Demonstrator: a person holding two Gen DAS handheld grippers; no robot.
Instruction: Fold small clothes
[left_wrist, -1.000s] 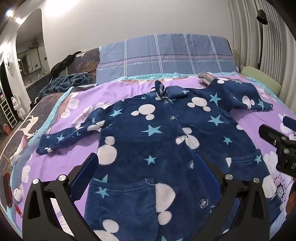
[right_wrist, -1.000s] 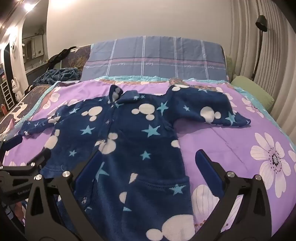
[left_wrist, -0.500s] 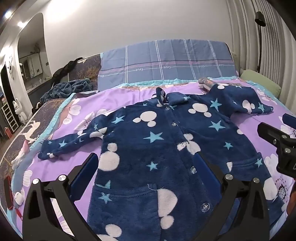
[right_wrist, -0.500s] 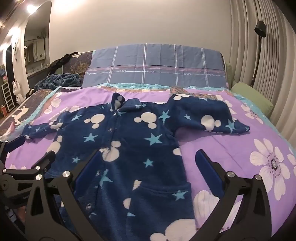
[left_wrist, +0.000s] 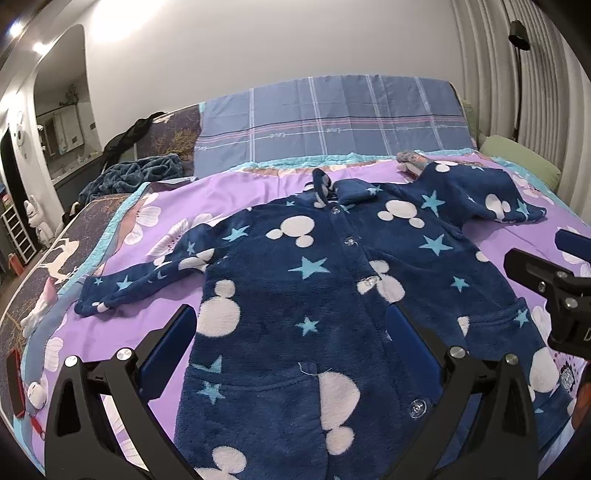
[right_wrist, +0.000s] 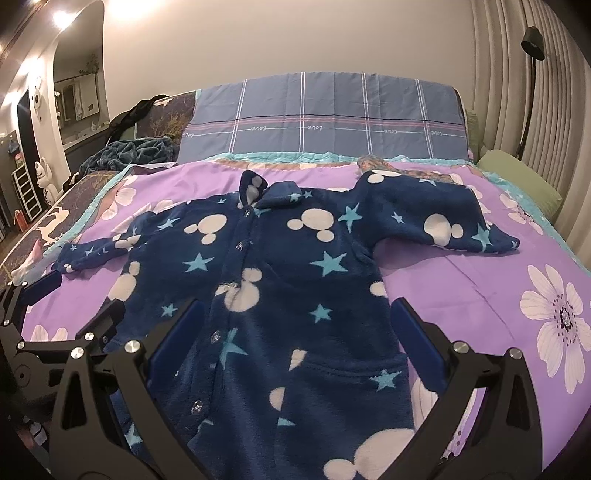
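Observation:
A small navy fleece jacket (left_wrist: 317, 295) with white mouse heads and blue stars lies flat, buttoned, front up on the purple bedspread (left_wrist: 177, 218), both sleeves spread out. It also shows in the right wrist view (right_wrist: 295, 288). My left gripper (left_wrist: 291, 339) is open and empty, hovering above the jacket's lower left half. My right gripper (right_wrist: 295, 332) is open and empty above the lower right half. The right gripper shows at the right edge of the left wrist view (left_wrist: 550, 280); the left gripper shows at the left edge of the right wrist view (right_wrist: 40, 314).
A blue plaid pillow (left_wrist: 332, 122) stands at the head of the bed. A green cushion (right_wrist: 521, 173) lies at the right edge by the curtain. A dark blanket (left_wrist: 136, 173) is heaped at the far left. A red item (left_wrist: 16, 384) lies at the bed's left edge.
Both grippers have tilted up and drawn back a little, so the jacket sits lower in both views. The jacket has not moved.

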